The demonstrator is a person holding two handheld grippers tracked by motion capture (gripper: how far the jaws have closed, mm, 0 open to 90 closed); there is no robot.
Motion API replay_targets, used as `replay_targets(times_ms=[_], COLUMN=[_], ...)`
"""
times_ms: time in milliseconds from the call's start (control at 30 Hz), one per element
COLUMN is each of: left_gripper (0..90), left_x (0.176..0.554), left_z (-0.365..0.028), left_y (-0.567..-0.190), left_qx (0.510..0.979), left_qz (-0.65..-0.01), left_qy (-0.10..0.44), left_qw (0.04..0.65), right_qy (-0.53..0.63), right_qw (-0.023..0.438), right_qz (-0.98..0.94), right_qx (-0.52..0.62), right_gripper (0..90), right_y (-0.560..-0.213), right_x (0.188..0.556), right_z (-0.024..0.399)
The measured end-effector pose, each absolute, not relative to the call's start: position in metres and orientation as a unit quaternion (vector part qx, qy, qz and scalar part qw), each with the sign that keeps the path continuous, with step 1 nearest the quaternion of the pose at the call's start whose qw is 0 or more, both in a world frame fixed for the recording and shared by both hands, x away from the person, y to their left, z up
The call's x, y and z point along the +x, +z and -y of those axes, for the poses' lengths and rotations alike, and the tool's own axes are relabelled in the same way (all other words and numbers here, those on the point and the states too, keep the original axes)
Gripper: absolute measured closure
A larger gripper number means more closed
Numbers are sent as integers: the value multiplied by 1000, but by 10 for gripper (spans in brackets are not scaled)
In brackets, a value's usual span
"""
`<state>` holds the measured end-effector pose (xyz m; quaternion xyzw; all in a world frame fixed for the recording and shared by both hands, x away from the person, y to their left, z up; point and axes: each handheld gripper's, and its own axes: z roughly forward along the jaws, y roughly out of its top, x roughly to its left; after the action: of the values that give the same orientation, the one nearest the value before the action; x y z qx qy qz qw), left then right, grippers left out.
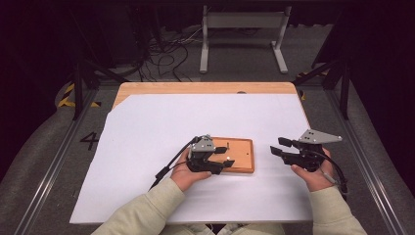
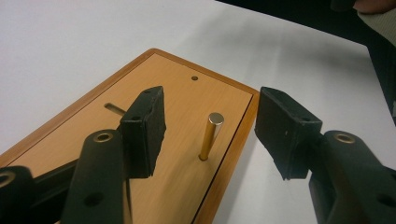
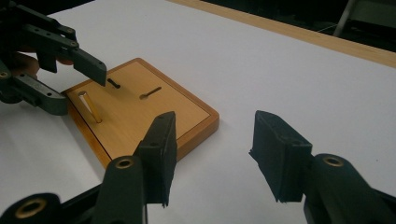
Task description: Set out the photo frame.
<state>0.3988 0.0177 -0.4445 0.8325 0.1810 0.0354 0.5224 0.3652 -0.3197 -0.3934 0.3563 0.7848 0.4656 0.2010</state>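
A small wooden board (image 1: 241, 152) (image 2: 187, 102) (image 3: 140, 116) lies on the white sheet near the table's middle. A brass pin (image 2: 211, 137) (image 3: 91, 108) stands upright in it close to one edge. My left gripper (image 1: 226, 155) (image 2: 210, 126) is open, one jaw on each side of the pin, and neither pad touches it. In the right gripper view the left gripper (image 3: 74, 86) straddles the pin at the board's far end. My right gripper (image 1: 278, 146) (image 3: 215, 140) hovers open to the right of the board with nothing between its jaws.
The board also has a slot (image 2: 114, 108) (image 3: 150, 92) and a small round hole (image 2: 194, 78). A white sheet (image 1: 161, 127) covers most of the wooden table (image 1: 195, 88). Beyond the far edge are a grey metal stand (image 1: 242, 29) and floor cables (image 1: 166, 54).
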Motion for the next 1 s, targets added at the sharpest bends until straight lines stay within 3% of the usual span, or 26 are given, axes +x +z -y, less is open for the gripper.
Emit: replay_targets(times_ms=[167, 267, 333, 567, 633, 667, 700, 1000], left_gripper=[365, 371, 431, 591, 682, 797, 831, 841], left_x=[402, 402, 401, 405, 404, 403, 402, 395], left_z=[-11, -9, -8, -8, -8, -9, -9, -8], left_y=[-451, -453, -455, -461, -460, -460, -460, -455], left_qx=[825, 832, 844, 852, 854, 859, 861, 869], left_qz=[-183, -177, -164, -169, -165, -157, -152, -148], left_qy=[8, 18, 38, 24, 29, 36, 40, 74], left_qw=[535, 525, 509, 495, 493, 486, 484, 466], right_qy=[465, 464, 464, 464, 464, 464, 465, 464], right_qw=[201, 201, 201, 200, 199, 199, 199, 197], right_qz=[-785, -786, -786, -787, -788, -788, -788, -788], right_qx=[357, 356, 354, 354, 353, 353, 353, 353], right_gripper=[504, 505, 504, 506, 506, 506, 506, 506], right_y=[-394, -394, -394, -394, -395, -395, -395, -395], right_x=[365, 366, 366, 366, 366, 366, 366, 366], right_z=[320, 319, 318, 318, 317, 317, 318, 318])
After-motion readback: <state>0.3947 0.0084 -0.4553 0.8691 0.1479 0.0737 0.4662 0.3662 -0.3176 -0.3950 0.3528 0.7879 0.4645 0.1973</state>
